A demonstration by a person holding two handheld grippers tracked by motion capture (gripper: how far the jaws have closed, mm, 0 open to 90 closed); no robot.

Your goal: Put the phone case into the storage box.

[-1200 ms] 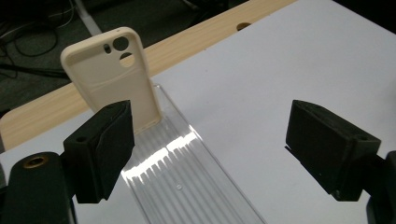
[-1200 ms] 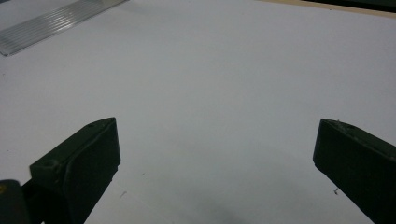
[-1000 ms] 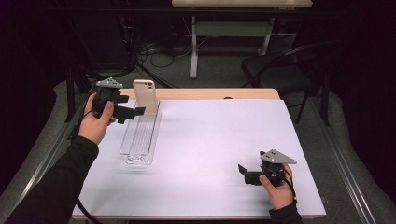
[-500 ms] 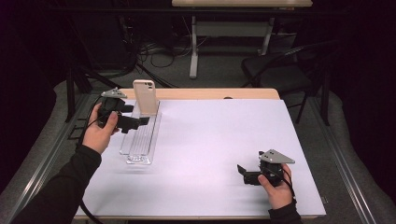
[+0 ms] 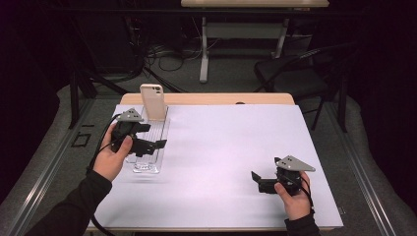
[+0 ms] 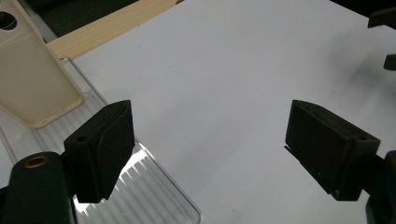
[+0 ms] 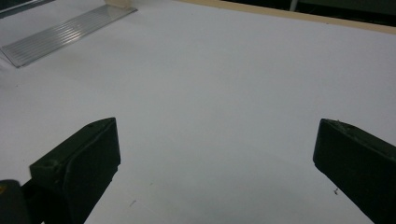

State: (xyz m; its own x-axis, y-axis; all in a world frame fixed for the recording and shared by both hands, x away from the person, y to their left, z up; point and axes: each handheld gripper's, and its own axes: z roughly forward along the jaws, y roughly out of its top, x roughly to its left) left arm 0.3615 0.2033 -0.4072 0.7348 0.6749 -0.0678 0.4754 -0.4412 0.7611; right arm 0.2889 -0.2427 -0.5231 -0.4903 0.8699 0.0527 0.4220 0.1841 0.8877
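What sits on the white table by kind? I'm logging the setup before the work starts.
Phone case: 1
Clear ridged rack: 1
Hand-held gripper: 2, left and right
Total: 4

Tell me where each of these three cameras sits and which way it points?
High view: above the person's side, facing forward and down on the table; forearms, left claw, right claw.
Left gripper view: on the left claw, facing the clear rack and phone case.
Right gripper view: on the right claw, facing bare table.
All share the rack.
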